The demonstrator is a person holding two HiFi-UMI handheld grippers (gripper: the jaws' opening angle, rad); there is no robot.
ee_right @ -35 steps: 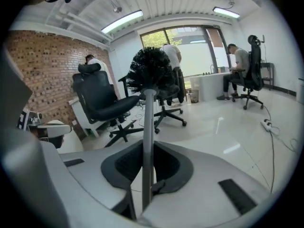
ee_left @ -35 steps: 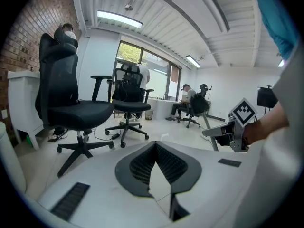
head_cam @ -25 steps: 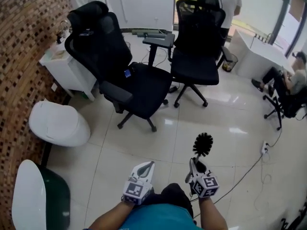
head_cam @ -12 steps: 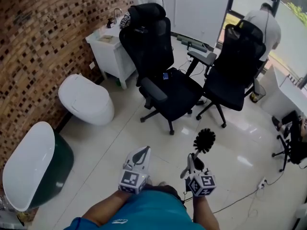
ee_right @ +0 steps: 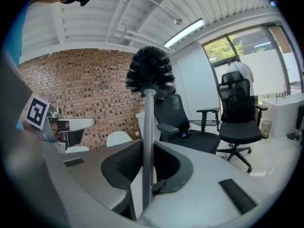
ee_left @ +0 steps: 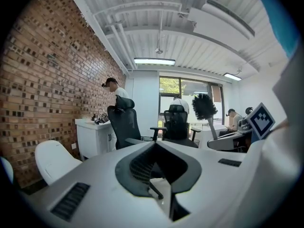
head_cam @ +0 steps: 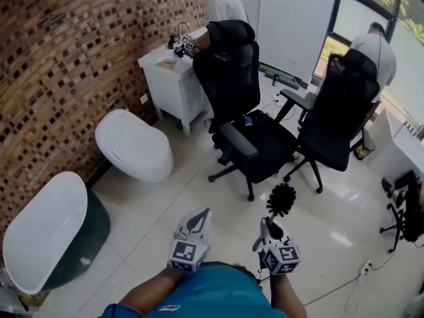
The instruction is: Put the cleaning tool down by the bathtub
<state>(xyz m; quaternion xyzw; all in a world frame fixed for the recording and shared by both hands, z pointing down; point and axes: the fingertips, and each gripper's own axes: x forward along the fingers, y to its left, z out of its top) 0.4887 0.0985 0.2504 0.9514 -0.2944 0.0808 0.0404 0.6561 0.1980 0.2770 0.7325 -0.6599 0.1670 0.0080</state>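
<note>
A black-bristled toilet brush (head_cam: 281, 201) with a grey handle stands upright in my right gripper (head_cam: 268, 234), which is shut on the handle; its head (ee_right: 150, 71) rises above the jaws in the right gripper view. My left gripper (head_cam: 195, 227) is beside it on the left, shut, with nothing between its jaws (ee_left: 155, 144). In the left gripper view the brush (ee_left: 204, 107) shows on the right. The white bathtub (head_cam: 46, 230) with a dark green outer shell sits at the lower left against the brick wall, well left of both grippers.
A white toilet (head_cam: 132, 144) stands beyond the bathtub, then a white sink cabinet (head_cam: 173, 88) with a person (head_cam: 222, 5) at it. Two black office chairs (head_cam: 248, 124) (head_cam: 338, 124) stand ahead. A second person (head_cam: 374, 45) is at the back right. A cable (head_cam: 344, 287) lies on the floor.
The head view has swung left toward the brick wall, so bathtub, toilet and cabinet show more fully. Both grippers have moved along together, the brush still upright in the right one.
</note>
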